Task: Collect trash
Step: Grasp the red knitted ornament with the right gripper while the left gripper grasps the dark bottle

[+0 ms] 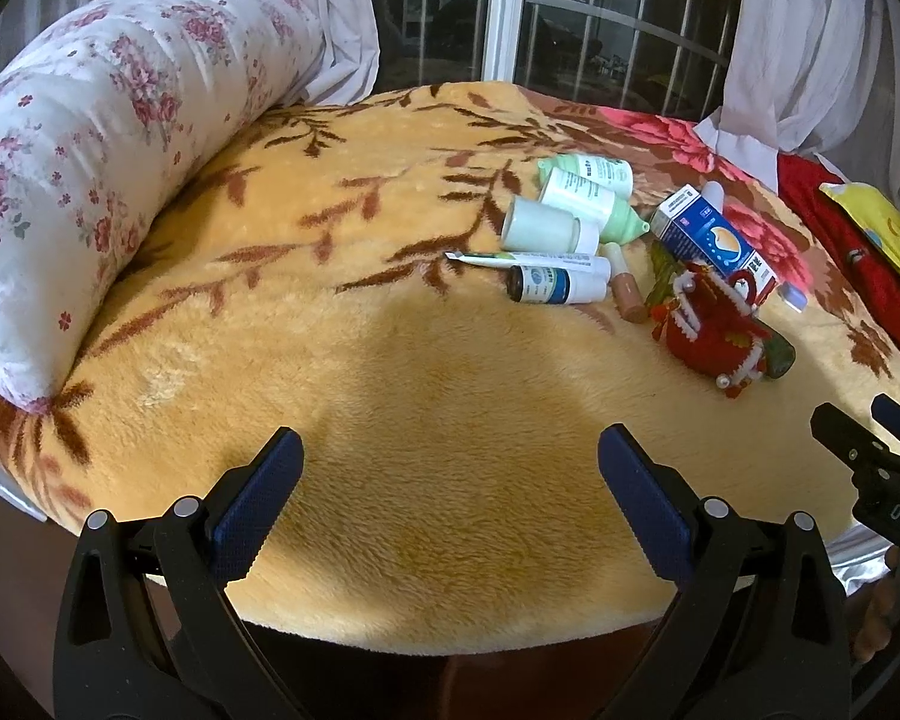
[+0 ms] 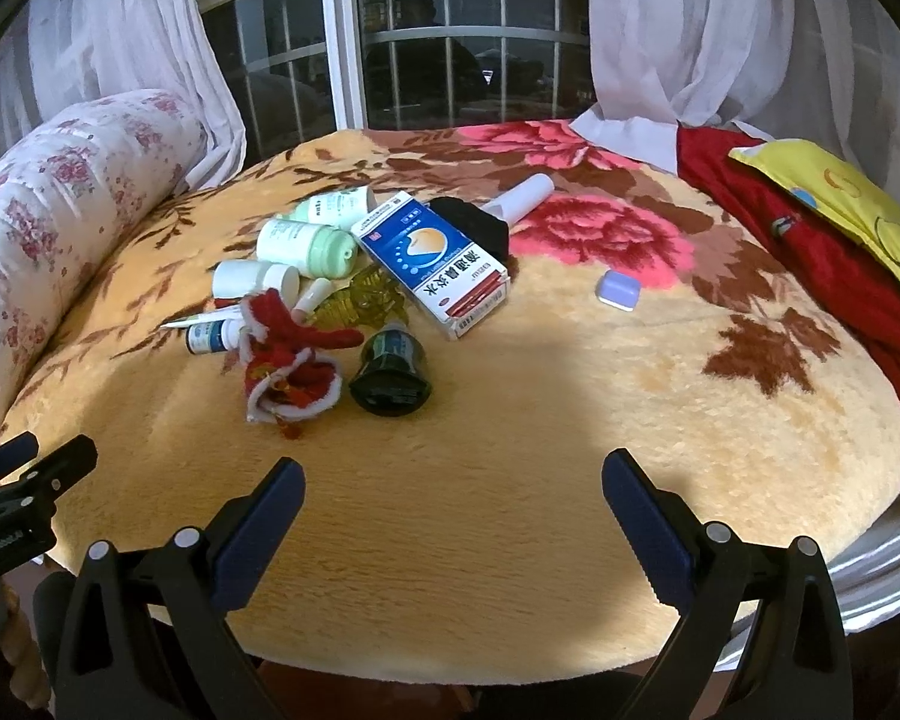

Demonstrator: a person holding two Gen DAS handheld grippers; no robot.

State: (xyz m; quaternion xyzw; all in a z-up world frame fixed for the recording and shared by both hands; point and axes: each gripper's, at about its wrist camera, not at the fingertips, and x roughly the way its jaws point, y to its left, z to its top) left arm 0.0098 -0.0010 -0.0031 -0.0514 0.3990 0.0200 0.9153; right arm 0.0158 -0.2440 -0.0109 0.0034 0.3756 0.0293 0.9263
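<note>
A pile of small items lies on a yellow floral blanket (image 1: 390,360): pale green and white bottles (image 1: 582,195) (image 2: 306,246), a blue-and-white medicine box (image 1: 711,237) (image 2: 435,264), a small blue-label vial (image 1: 555,285) (image 2: 213,333), a red knitted ornament (image 1: 711,324) (image 2: 288,360), a dark bottle (image 2: 390,369), a white tube (image 2: 522,195) and a small lilac case (image 2: 618,289). My left gripper (image 1: 450,480) is open and empty above the blanket's near edge, short of the pile. My right gripper (image 2: 453,501) is open and empty, also short of the pile.
A floral bolster pillow (image 1: 90,150) (image 2: 60,210) lies along the left. A red cloth (image 2: 810,252) and a yellow cushion (image 2: 840,198) lie at the right. Curtains and a barred window (image 2: 420,48) stand behind. The other gripper shows at each view's edge (image 1: 870,456) (image 2: 12,486).
</note>
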